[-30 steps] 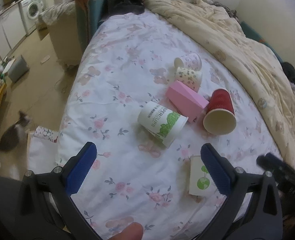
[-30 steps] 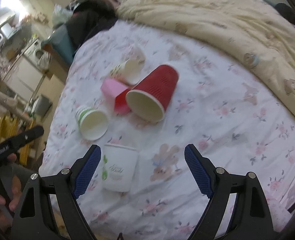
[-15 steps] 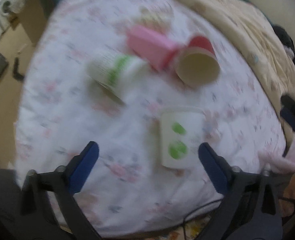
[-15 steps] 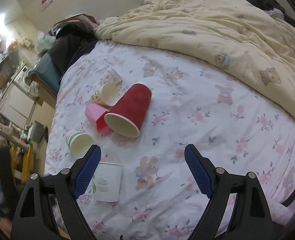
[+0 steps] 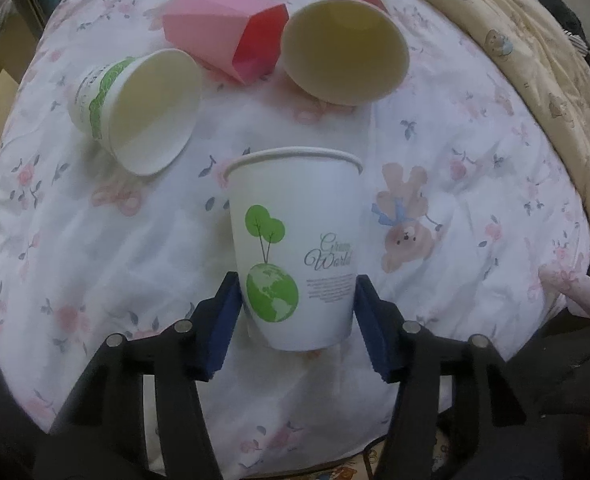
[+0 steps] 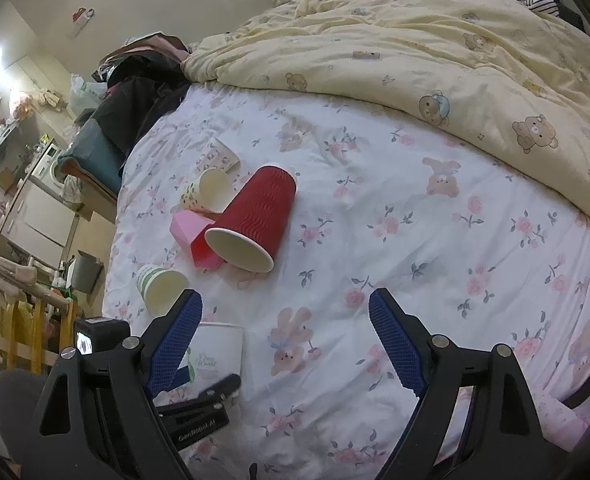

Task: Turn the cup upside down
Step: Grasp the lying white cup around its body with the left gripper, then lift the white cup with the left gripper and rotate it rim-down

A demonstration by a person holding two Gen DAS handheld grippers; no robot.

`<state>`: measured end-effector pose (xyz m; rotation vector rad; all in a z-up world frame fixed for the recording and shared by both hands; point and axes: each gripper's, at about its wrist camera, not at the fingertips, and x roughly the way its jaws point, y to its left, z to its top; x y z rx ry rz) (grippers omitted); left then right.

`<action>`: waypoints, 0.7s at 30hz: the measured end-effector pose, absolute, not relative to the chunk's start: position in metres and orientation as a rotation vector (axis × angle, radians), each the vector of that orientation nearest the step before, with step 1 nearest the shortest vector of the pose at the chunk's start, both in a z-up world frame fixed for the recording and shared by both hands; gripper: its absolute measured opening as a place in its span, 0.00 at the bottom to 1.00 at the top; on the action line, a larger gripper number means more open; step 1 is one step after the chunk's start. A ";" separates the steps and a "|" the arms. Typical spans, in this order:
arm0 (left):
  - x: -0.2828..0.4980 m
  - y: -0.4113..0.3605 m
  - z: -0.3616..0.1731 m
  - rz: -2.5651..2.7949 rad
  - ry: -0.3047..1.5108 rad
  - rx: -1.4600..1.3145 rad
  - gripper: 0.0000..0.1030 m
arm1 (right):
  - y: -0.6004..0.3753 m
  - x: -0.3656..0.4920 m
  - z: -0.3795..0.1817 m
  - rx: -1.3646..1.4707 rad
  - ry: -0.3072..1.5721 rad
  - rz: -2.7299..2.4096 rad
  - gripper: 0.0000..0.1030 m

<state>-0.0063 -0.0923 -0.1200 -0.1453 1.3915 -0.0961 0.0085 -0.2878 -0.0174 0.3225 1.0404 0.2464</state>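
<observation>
One white cup (image 5: 295, 256), green tree-and-globe print, pinched by left tool (image 5: 297, 300); right tool (image 6: 285, 340) spread, holding nothing.

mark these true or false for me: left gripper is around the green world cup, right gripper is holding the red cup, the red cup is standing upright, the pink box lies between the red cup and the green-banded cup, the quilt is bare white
1. The left gripper has its fingers on both sides of the Green World cup. True.
2. The right gripper is holding the red cup. False: it is open and holds nothing.
3. The red cup is standing upright. False: it lies on its side on the floral sheet.
4. The pink box lies between the red cup and the green-banded cup. True.
5. The quilt is bare white. False: it is pale yellow with bear prints.
</observation>
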 end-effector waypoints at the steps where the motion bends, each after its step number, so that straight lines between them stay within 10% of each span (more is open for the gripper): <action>1: -0.006 -0.090 -0.118 -0.095 1.382 -0.141 0.48 | -0.287 0.009 -0.017 0.320 1.041 0.249 0.86; 21: -0.026 0.008 -0.030 -0.101 1.191 -0.235 0.47 | -0.243 0.007 -0.022 0.263 1.064 0.317 0.86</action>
